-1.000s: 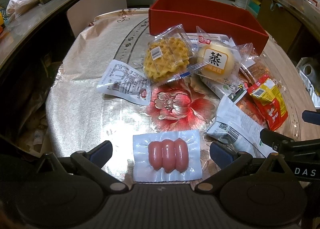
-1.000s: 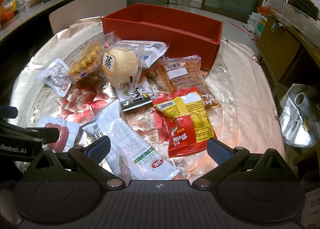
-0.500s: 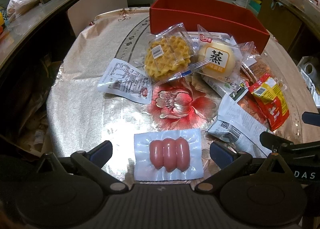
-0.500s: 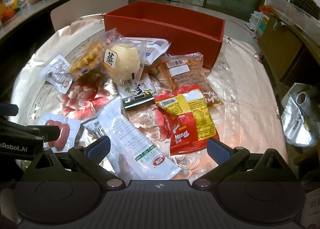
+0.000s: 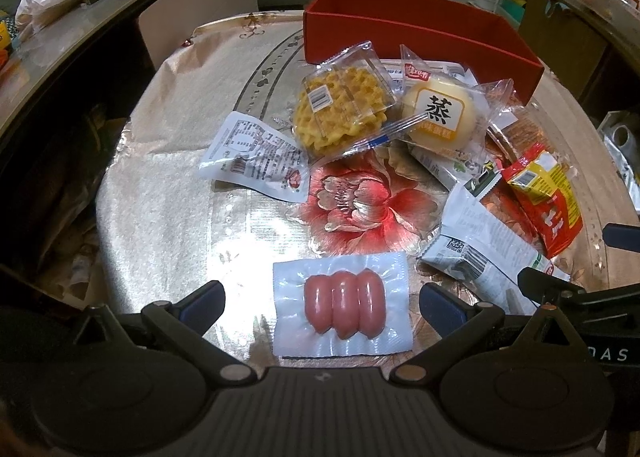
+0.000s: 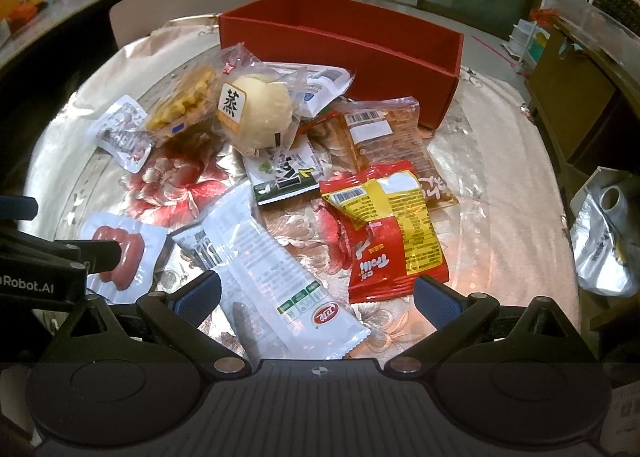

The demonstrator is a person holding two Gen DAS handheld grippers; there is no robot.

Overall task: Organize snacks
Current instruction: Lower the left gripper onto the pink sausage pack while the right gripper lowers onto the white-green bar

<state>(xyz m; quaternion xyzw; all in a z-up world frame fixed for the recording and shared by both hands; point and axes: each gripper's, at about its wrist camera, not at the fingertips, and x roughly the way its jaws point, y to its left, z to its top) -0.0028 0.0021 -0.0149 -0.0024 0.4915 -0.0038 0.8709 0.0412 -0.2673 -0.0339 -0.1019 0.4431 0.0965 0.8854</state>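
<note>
Snack packs lie scattered on a round table in front of an empty red box (image 5: 420, 33) (image 6: 352, 45). My left gripper (image 5: 322, 307) is open, its fingers either side of a white pack of pink sausages (image 5: 342, 309) (image 6: 120, 257), not touching it. My right gripper (image 6: 316, 299) is open just above a long white wrapper (image 6: 276, 277) and near a red and yellow bag (image 6: 392, 233). Farther back lie a waffle pack (image 5: 344, 105), a steamed cake pack (image 5: 440, 113) (image 6: 256, 113), a small white sachet (image 5: 260, 157) and a brown pack (image 6: 392, 145).
The table wears a shiny floral cloth (image 5: 180, 217). A dark counter (image 5: 60, 17) with boxes and bags curves along the left. A silver bag (image 6: 604, 241) hangs off the table's right side beside wooden furniture (image 6: 580, 77).
Both grippers have eased slightly forward over the table; the sausage pack sits a little nearer between the left fingers. Nothing has been picked up.
</note>
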